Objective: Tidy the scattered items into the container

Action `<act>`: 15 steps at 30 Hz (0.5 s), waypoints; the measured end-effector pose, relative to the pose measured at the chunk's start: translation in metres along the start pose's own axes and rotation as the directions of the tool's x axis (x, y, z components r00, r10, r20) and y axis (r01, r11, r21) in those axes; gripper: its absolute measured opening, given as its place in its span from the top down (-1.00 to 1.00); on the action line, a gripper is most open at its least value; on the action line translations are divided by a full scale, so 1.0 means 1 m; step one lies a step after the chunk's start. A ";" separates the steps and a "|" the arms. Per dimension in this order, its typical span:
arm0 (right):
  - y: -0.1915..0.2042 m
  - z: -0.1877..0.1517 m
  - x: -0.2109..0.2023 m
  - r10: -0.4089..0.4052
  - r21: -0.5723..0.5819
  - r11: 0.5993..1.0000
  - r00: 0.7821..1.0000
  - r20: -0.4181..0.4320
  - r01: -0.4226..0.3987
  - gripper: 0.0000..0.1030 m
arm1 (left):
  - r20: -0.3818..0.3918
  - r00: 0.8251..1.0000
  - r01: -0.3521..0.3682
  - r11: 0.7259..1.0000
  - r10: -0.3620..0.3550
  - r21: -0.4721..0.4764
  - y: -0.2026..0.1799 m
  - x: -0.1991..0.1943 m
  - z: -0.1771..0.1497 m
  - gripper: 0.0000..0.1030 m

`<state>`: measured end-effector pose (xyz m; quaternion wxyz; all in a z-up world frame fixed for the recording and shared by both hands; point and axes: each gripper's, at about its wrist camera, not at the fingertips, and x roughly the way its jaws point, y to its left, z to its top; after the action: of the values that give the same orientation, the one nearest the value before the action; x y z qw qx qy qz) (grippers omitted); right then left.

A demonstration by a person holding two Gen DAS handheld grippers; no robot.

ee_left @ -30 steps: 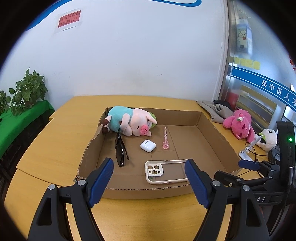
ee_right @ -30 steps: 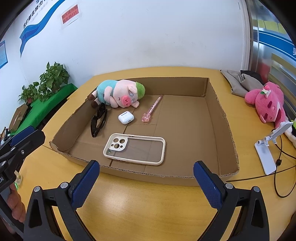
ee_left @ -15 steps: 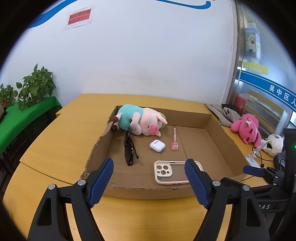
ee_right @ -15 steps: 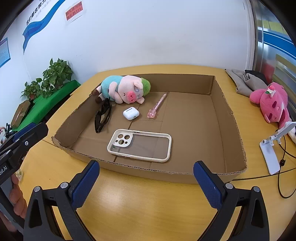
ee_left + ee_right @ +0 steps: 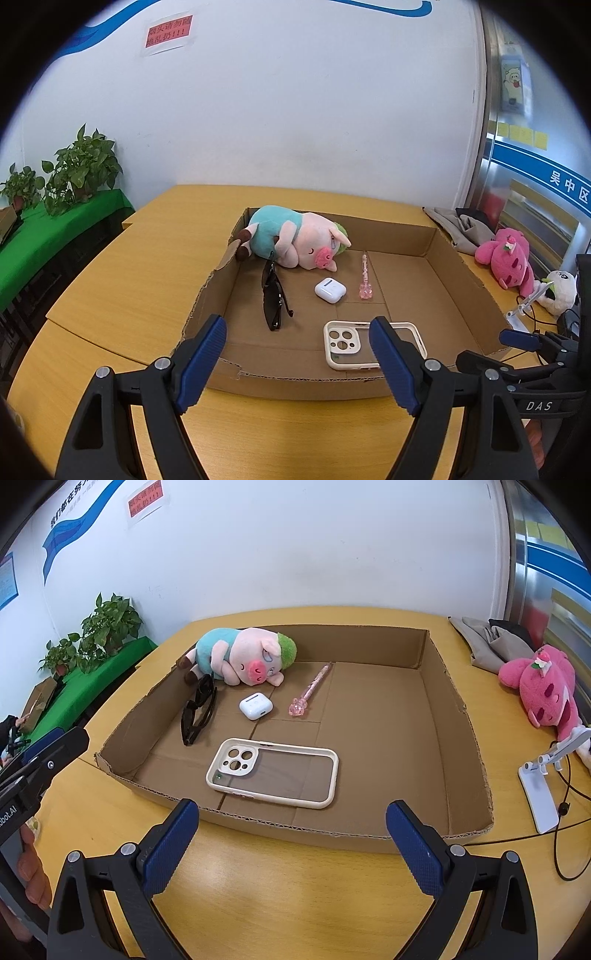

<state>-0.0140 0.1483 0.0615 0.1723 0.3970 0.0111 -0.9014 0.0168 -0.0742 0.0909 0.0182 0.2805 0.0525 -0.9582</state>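
- Left wrist view: the cardboard box (image 5: 458,266) is a shallow, open tray with ragged cut edges, lying flat on the yellow wooden worktop (image 5: 140,258).
- Five things lie inside it: one plush pig (image 5: 295,242) in a teal shirt at the far left corner, one pair of black sunglasses (image 5: 273,295) just in front of it, one white earbud case (image 5: 330,290), one pink pen (image 5: 365,277) and one cream phone case (image 5: 345,343) near the front wall.
- The left gripper (image 5: 297,363) hangs before the box front, blue pads wide apart, holding nothing.
- The right gripper's black frame at the right edge reads "DAS".
- A red wall sign (image 5: 169,32) carries Chinese characters, too blurred to read.
- Right wrist view: the same box, with the same five things counted inside.
- Outside it on the worktop: one pink plush toy (image 5: 543,686), one white phone stand (image 5: 543,790), one heap of grey cloth (image 5: 495,646).
- The right gripper (image 5: 293,849) hovers at the box's near wall, pads spread apart, empty.
- The left gripper's frame shows "obot.AI".
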 end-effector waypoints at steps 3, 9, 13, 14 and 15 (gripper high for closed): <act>0.001 0.001 -0.001 -0.007 -0.005 1.000 1.000 -0.001 0.007 -1.00 | 0.005 1.000 0.002 1.000 -0.002 0.006 -0.002 -0.002 0.001 -0.55; 0.007 0.002 -0.005 -0.026 -0.015 1.000 1.000 -0.004 0.026 -1.00 | 0.001 1.000 0.010 1.000 -0.010 -0.006 0.002 -0.003 0.006 -0.55; 0.012 0.002 -0.008 -0.041 -0.035 0.999 0.999 0.006 0.041 -1.00 | -0.010 1.000 -0.007 1.000 0.007 -0.012 0.005 0.002 0.004 -0.55; 0.013 0.001 -0.009 -0.045 -0.039 0.998 0.999 0.008 0.045 -1.00 | -0.009 1.000 -0.008 1.000 0.008 -0.016 0.005 0.002 0.003 -0.55; 0.014 0.000 -0.009 -0.048 -0.042 0.998 0.999 0.008 0.049 -1.00 | -0.009 1.000 -0.009 1.000 0.009 -0.019 0.006 0.003 0.003 -0.55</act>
<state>-0.0045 0.1377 0.0695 0.1588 0.3895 0.0392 -0.9064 0.0135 -0.0805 0.0911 0.0250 0.2848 0.0604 -0.9564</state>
